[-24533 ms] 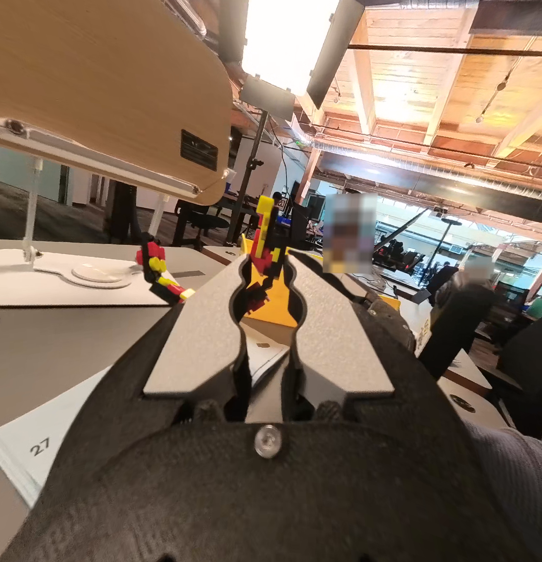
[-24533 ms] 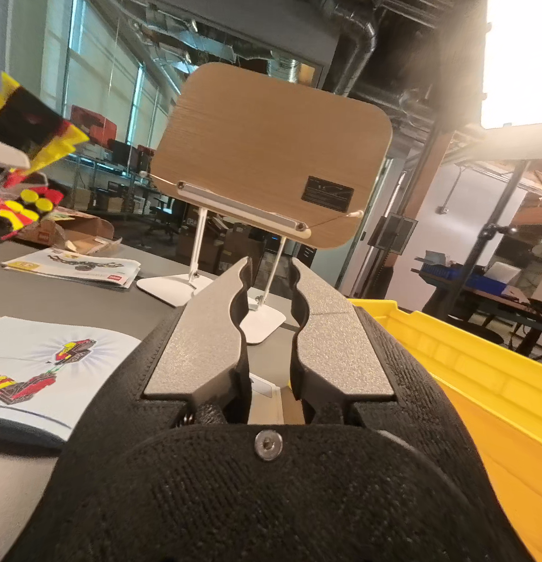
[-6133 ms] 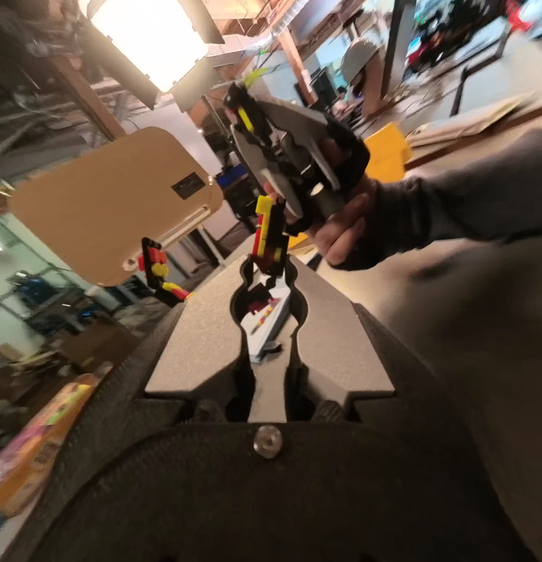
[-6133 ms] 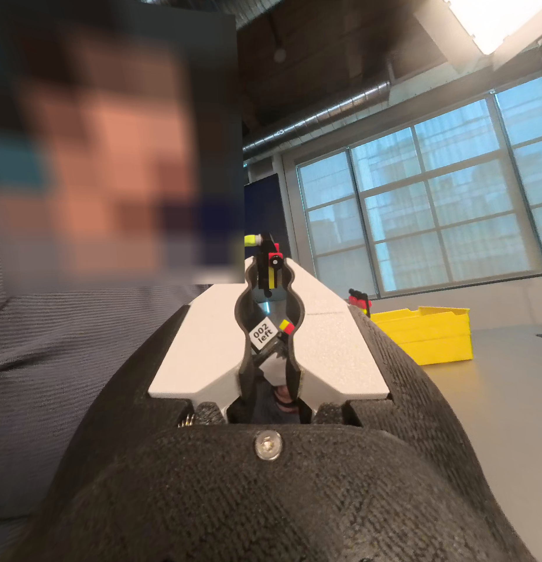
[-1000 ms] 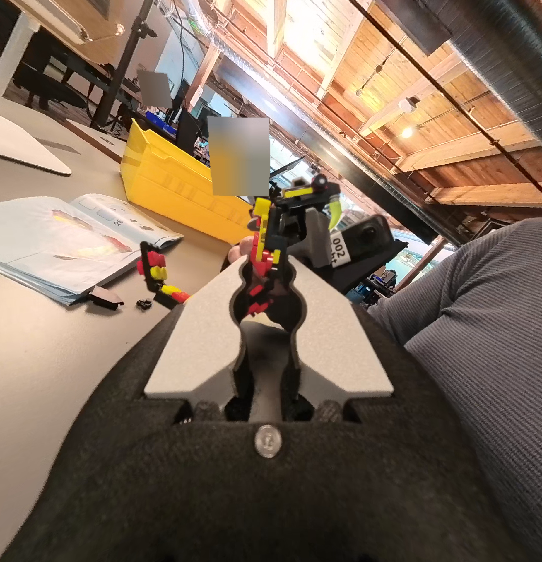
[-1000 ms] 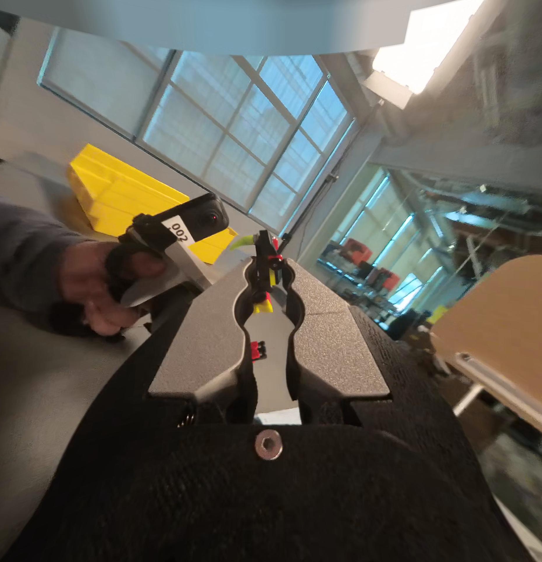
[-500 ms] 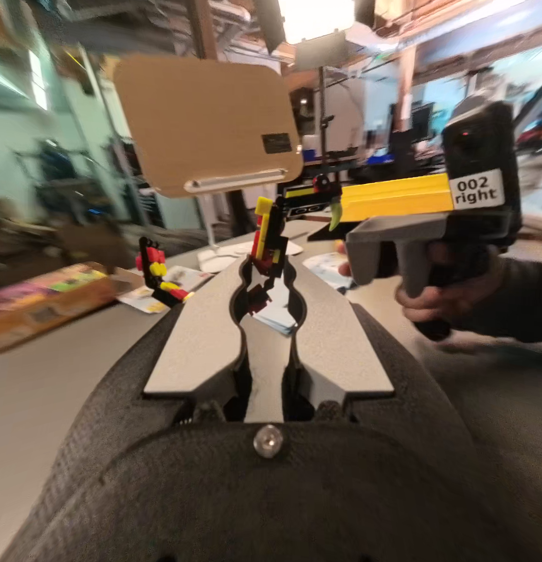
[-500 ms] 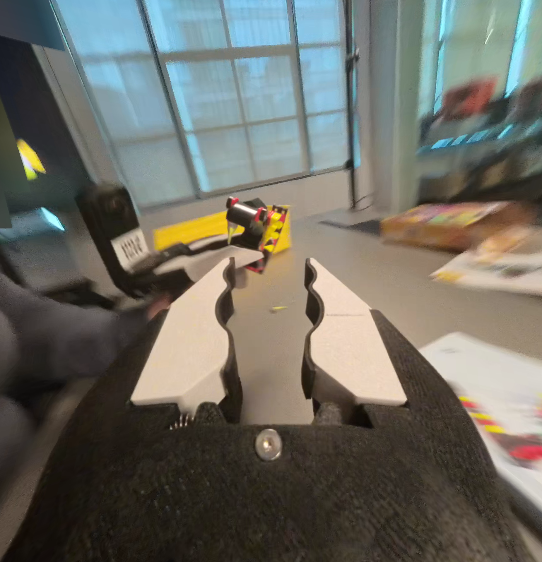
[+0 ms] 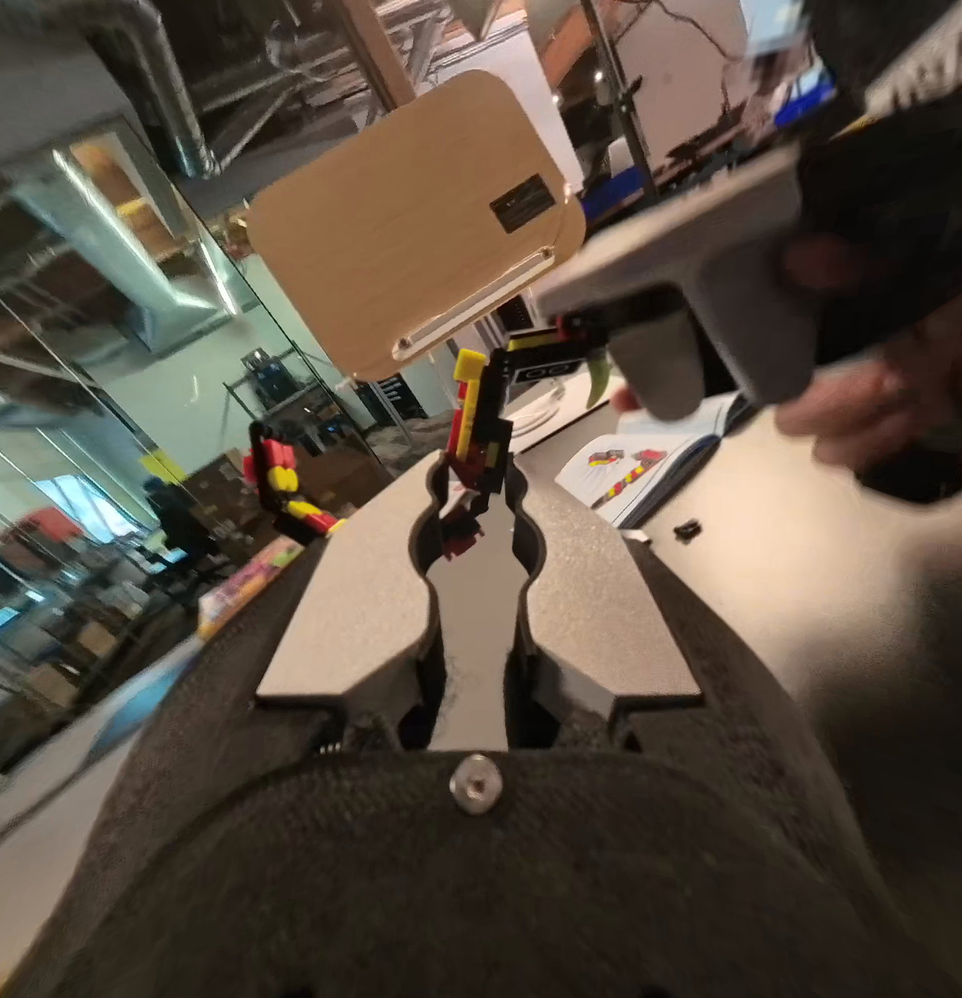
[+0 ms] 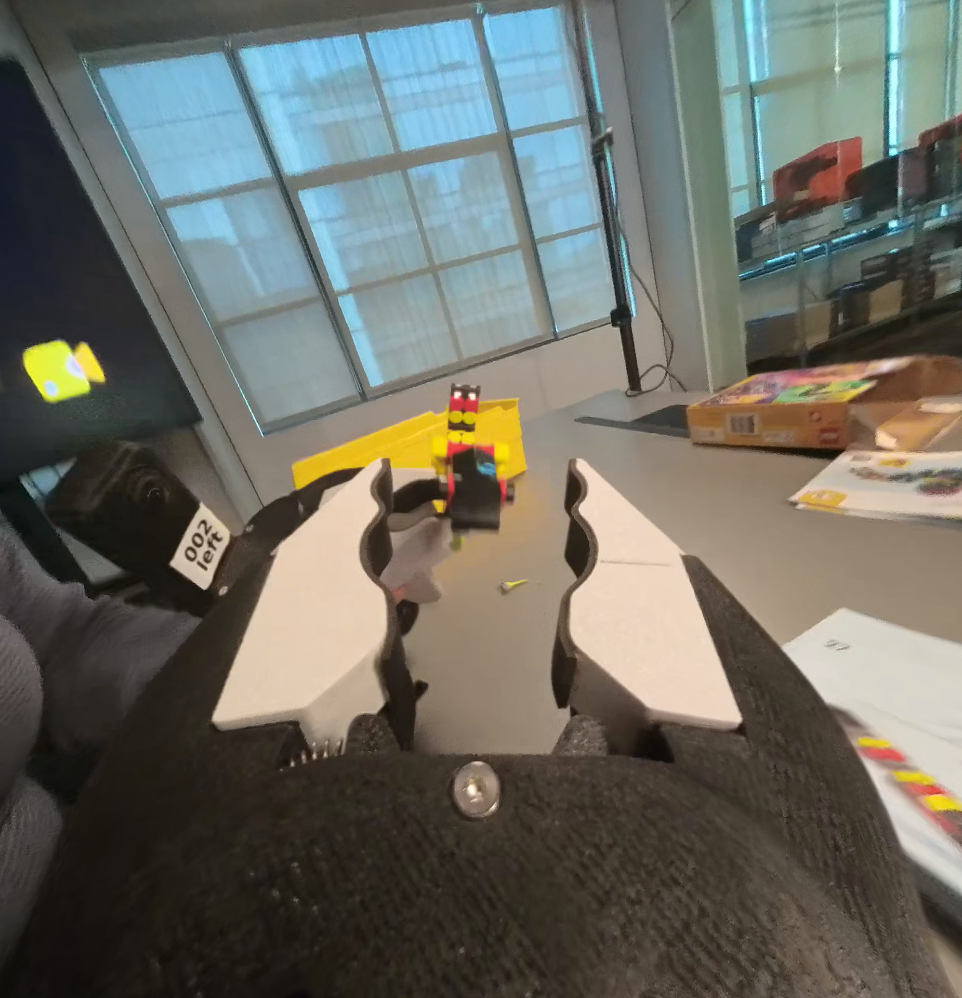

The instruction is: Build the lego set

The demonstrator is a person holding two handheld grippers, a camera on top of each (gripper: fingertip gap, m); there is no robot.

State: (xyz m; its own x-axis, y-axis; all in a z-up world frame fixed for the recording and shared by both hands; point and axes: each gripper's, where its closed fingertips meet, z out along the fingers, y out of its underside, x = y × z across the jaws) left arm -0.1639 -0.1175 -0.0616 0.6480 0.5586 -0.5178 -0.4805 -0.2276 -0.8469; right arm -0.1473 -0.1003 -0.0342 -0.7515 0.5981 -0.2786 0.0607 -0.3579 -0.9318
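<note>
- The left tongs (image 9: 474, 475) are clenched on the lego model (image 9: 476, 426), a red, yellow and black build that stands up out of their tips toward 12 o'clock.
- A jointed limb of the model (image 9: 276, 486) hangs out at 10 o'clock of the left tongs, clear of the fingers.
- In the right wrist view the same lego model (image 10: 468, 464) sits at 12 o'clock, held off the grey surface (image 10: 657, 502) by the left tongs (image 10: 414, 518) that reach in from 9 o'clock.
- The right tongs (image 10: 474, 480) are released, their fingers spread wide with nothing between them; the model lies just beyond their tips.
- In the left wrist view the right tongs (image 9: 646, 302) come in from 2 o'clock, close to the top of the model; blur hides whether they touch it.
- A small yellow-green piece (image 10: 513, 583) lies loose on the surface between the right fingers.
- An open instruction booklet (image 9: 646, 475) lies at 2 o'clock of the left tongs, with a tiny black piece (image 9: 688, 530) beside it.
- A wooden book stand (image 9: 414, 216) rises at 12 o'clock in the left wrist view.
- A yellow bin (image 10: 397, 443) stands behind the model, and a coloured box (image 10: 781, 410) rests at 2 o'clock.
</note>
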